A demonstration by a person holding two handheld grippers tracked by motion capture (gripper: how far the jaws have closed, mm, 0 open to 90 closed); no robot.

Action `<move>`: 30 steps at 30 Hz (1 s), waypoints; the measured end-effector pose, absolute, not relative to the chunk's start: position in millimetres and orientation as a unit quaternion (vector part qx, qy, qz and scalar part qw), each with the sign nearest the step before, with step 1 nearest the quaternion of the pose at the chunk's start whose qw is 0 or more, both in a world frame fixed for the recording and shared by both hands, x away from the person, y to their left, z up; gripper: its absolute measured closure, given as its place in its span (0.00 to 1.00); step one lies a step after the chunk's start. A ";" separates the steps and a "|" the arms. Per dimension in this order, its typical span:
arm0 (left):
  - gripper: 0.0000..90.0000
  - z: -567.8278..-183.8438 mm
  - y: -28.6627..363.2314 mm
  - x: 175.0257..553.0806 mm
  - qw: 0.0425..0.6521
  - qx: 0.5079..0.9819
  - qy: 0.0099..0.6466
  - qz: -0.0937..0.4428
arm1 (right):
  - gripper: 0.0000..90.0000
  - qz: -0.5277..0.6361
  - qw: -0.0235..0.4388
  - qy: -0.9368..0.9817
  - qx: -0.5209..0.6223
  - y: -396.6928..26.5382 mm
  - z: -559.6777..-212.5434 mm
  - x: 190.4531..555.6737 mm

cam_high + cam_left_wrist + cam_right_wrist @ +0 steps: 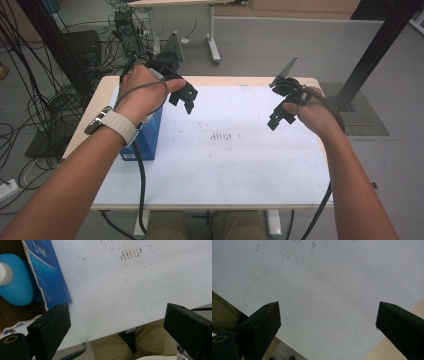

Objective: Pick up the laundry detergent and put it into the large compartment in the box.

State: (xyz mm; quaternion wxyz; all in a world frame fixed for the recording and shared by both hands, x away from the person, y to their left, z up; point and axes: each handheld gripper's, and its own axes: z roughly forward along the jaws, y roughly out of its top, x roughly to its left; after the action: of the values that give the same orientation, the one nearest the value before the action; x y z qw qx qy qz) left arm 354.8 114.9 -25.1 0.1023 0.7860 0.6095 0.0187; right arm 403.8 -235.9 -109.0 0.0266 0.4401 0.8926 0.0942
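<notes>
Hovering with both grippers spread above the bench

Holding the left gripper (183,100) in the air just beside the blue box (148,137), fingers (51,327) wide apart and empty. Standing at the left edge of the white bench (225,160), open-topped, with a blue bottle (17,282) inside. Keeping the right gripper (279,119) well apart, fingers (262,322) spread, gripping nothing
</notes>
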 end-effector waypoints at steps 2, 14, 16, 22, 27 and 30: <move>0.09 -27.5 113.8 353.8 0.104 0.777 0.621 0.015 | 0.06 0.093 0.026 0.895 0.436 -233.3 -109.3 404.5; 0.08 -38.2 110.1 351.5 0.104 0.742 0.662 0.000 | 0.06 0.094 0.030 0.897 0.430 -227.3 -108.5 405.4; 0.08 -40.3 111.3 350.9 0.106 0.737 0.668 -0.002 | 0.06 0.092 0.030 0.896 0.433 -226.9 -108.7 406.0; 0.08 -46.0 114.1 350.1 0.107 0.726 0.679 -0.014 | 0.06 0.087 0.028 0.894 0.438 -228.1 -110.4 410.1; 0.08 -48.9 112.8 348.8 0.106 0.719 0.687 -0.011 | 0.06 0.085 0.028 0.893 0.440 -228.1 -110.5 411.9; 0.08 -49.4 110.1 348.8 0.105 0.714 0.692 -0.011 | 0.06 0.086 0.029 0.894 0.440 -227.9 -109.8 412.1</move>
State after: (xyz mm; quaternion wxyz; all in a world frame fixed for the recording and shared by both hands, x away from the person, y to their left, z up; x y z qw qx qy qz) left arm 348.8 110.1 -49.4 0.1053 0.7139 0.6922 -0.0112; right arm 412.1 -227.9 -109.8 0.0286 0.4397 0.8935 0.0863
